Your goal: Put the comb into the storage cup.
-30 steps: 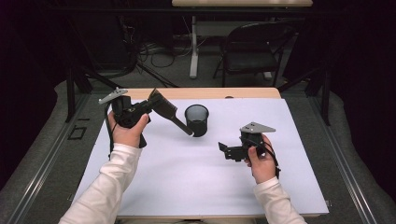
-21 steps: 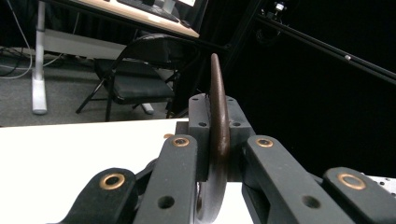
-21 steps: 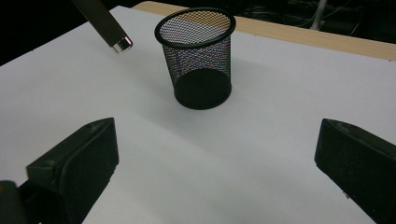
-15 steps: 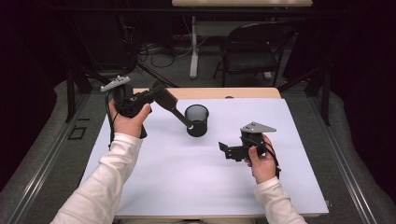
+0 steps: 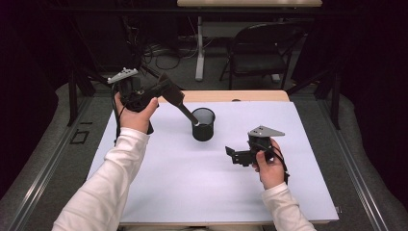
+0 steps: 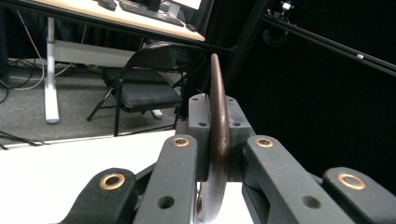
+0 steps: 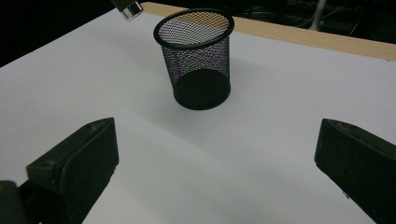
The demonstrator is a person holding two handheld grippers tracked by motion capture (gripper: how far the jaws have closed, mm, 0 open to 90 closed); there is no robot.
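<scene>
White table [image 5: 159, 192]: left jaws clamp a tool [image 6: 218, 126] edge-on; right jaws spread toward cup [image 7: 196, 60].

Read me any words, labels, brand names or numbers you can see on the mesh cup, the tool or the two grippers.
None: no readable text on the mesh cup, the tool, the left gripper or the right gripper.

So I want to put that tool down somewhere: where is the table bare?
The white table is bare between the two forearms, and left of the mesh pen cup. Room is tight only around that cup, where the tool's tip hangs at its rim.
</scene>
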